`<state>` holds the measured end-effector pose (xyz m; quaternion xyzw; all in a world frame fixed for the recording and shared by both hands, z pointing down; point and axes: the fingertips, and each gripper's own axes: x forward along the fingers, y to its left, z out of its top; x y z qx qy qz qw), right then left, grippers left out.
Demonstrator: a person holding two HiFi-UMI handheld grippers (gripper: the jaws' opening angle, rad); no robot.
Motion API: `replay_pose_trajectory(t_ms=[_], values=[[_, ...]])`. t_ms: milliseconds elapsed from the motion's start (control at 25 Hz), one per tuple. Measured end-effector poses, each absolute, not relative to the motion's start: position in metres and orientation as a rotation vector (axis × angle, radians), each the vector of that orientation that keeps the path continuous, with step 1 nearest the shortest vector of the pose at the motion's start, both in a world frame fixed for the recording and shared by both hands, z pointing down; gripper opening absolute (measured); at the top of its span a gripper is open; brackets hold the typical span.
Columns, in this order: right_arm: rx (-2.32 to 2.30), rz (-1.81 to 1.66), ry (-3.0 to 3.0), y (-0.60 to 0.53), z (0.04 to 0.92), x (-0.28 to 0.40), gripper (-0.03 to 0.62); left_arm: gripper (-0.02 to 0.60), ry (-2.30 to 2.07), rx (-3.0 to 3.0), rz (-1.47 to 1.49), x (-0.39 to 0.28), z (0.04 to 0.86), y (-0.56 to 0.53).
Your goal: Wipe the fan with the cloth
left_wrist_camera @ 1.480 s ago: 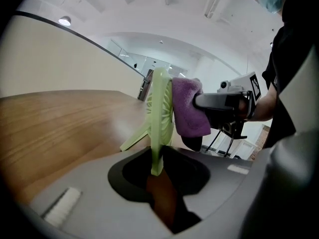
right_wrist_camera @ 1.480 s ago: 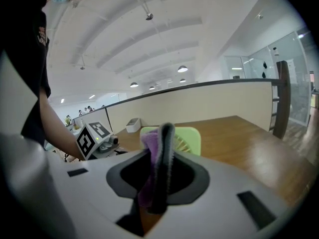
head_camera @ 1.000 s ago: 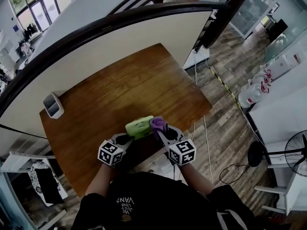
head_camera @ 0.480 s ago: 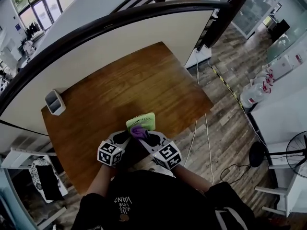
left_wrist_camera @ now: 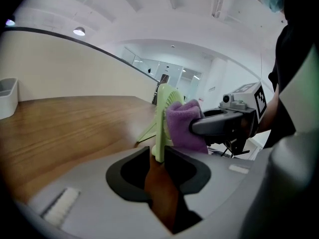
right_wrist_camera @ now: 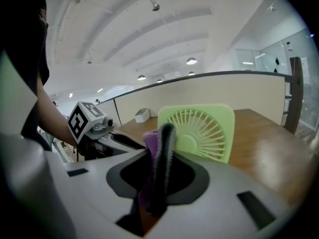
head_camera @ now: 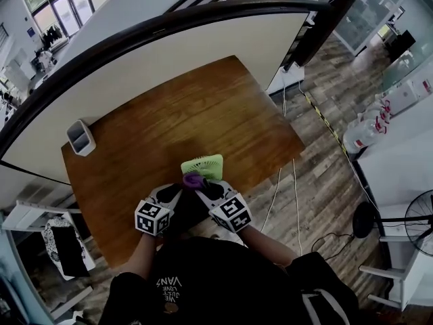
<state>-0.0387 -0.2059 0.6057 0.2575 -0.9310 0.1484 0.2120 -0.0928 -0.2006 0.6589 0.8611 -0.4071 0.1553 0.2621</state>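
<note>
The right tongs (right_wrist_camera: 164,133), clamped on the cloth (left_wrist_camera: 183,123), have swung across to the fan's (right_wrist_camera: 202,131) near face to wipe, left tongs (left_wrist_camera: 158,156) pinching its rim steady.

Green square fan (head_camera: 203,163) stands upright on the wooden table (head_camera: 169,120), purple cloth (head_camera: 192,179) bunched against its grille.

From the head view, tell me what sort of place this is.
Probably an open-plan office or lab floor: a wooden table against a partition, glass-walled rooms beyond, and large water jugs standing on the plank floor.
</note>
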Motion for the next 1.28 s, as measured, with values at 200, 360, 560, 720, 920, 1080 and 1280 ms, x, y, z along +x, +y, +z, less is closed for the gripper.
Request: replay_pose_trajectory(t_ms=[200,360,560,720,920,1080,1280], values=[[0.852,0.455,-2.539,-0.217,0.607,0.001,0.092,0.087,-1.122,2.321,0.381,-0.094,0.652,-0.204],[0.978,0.502,-2.491,-0.226,0.61,0.037,0.092,0.075,-1.146,2.312,0.363,-0.098,0.65,-0.207],[1.065,0.528,-2.449,-0.233,0.615,0.062,0.092,0.057,-1.184,2.307,0.338,-0.101,0.643,-0.209],[1.115,0.537,-2.418,-0.232,0.617,0.07,0.092,0.035,-1.216,2.318,0.306,-0.103,0.63,-0.208],[1.051,0.532,-2.458,-0.213,0.609,0.052,0.092,0.012,-1.27,2.315,0.233,-0.11,0.608,-0.206],[0.884,0.518,-2.509,-0.192,0.609,0.01,0.092,0.012,-1.298,2.302,0.173,-0.114,0.592,-0.2],[0.703,0.505,-2.531,-0.181,0.621,-0.039,0.092,0.012,-1.32,2.29,0.131,-0.119,0.577,-0.189]])
